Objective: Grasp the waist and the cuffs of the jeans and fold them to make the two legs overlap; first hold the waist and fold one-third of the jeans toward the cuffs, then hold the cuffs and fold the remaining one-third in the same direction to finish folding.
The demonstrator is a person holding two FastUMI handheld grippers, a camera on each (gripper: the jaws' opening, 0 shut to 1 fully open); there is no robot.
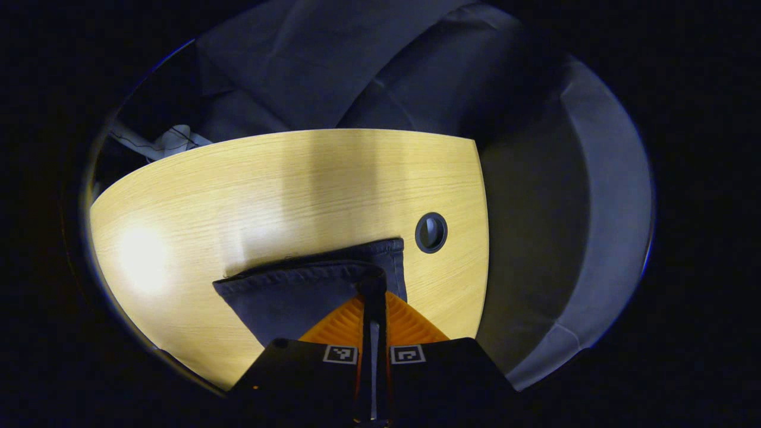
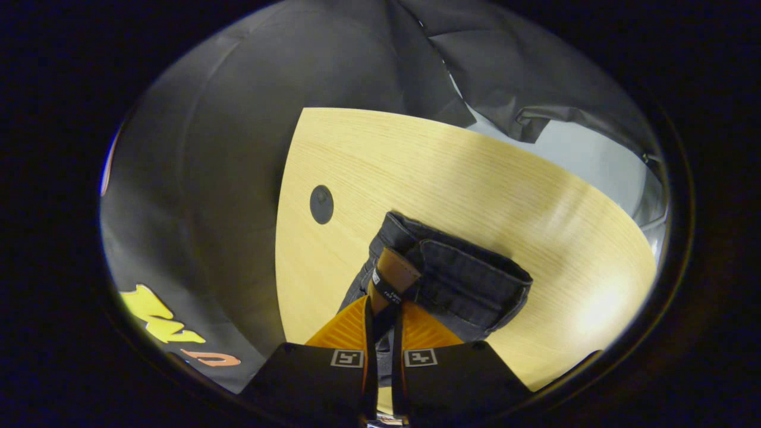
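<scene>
Both grippers' own bodies hide the near part of the dark blue denim jeans below them.

Both cams sat low and close over the wooden tabletop, each looking forward along its own fingers and tilted down at the wood. Using the round cable hole as the landmark: the left gripper view had it up and to the right of its fingertips, near the table's right edge. The right gripper view had that same hole up and to the left of its tips, near the table's left edge. So the two were looking at it from opposite sides. Shared bit was the hole, the tabletop round it and the dark jeans just beside it.
</scene>
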